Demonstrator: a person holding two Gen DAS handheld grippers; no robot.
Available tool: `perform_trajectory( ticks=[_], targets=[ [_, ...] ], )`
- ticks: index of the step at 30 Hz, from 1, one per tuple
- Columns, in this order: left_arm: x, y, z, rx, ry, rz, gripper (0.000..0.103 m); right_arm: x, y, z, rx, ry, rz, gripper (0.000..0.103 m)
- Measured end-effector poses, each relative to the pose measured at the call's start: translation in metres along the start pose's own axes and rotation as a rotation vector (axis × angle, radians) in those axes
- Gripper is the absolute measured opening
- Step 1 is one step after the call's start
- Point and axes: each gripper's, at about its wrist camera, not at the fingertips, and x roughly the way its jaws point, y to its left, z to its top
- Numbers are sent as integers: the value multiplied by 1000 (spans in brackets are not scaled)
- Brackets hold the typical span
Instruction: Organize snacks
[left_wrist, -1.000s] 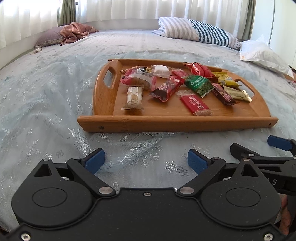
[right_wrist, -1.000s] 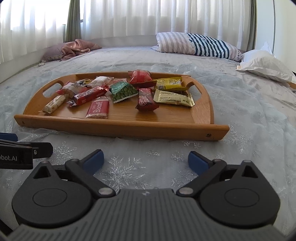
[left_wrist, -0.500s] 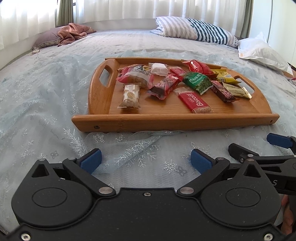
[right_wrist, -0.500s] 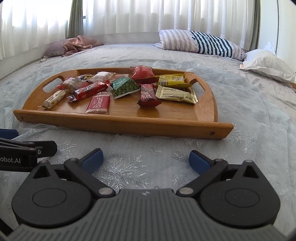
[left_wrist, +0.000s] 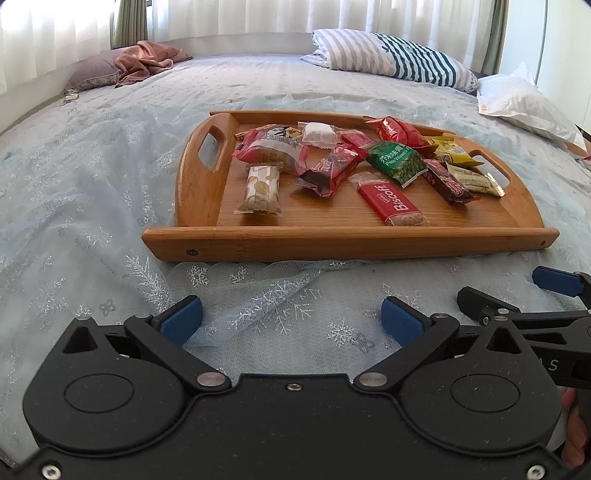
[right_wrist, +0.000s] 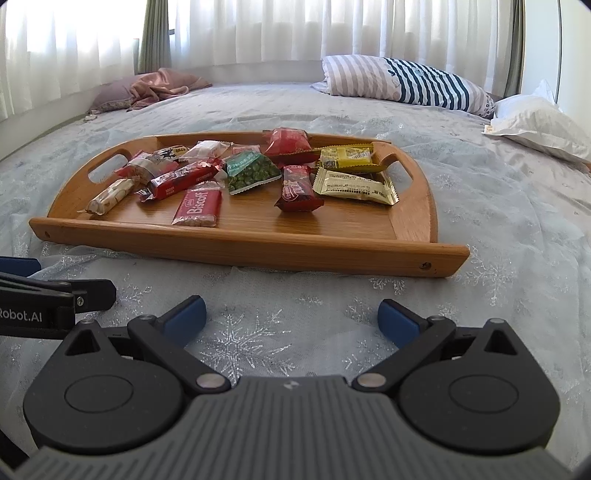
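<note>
A wooden tray (left_wrist: 332, 243) (right_wrist: 258, 251) lies on the bed with several wrapped snacks on it. Among them are a red Biscoff bar (left_wrist: 391, 203) (right_wrist: 197, 208), a green pea packet (left_wrist: 399, 162) (right_wrist: 251, 173), a cream nougat bar (left_wrist: 260, 188) (right_wrist: 110, 195) and a pale gold packet (right_wrist: 354, 186). My left gripper (left_wrist: 291, 319) hovers open over the bedspread just short of the tray's near rim, empty. My right gripper (right_wrist: 291, 317) is open and empty too, beside it on the right. Each gripper's side shows at the edge of the other's view.
The bed has a pale blue snowflake spread with a loose fold of mesh (left_wrist: 258, 284) in front of the tray. A striped pillow (left_wrist: 388, 59) and a white pillow (left_wrist: 524, 99) lie at the far right, a pink cloth (left_wrist: 147, 59) at the far left.
Both grippers have risen and tilted slightly, so the tray sits a bit lower and nearer in each view. Their jaws stay open; no snack has moved.
</note>
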Motion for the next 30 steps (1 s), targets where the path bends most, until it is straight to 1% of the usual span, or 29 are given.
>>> perform_trajectory(
  ticks=[5,11,30],
  targets=[
    [0,-1,-2,4,-12,6,103,0,0,0,-1,0,0,103],
    [0,0,0,-6,0,5,103,0,0,1,-1,2,3,103],
    [1,1,-1,-4,-2,5,103,0,0,0,-2,0,2,103]
  ],
)
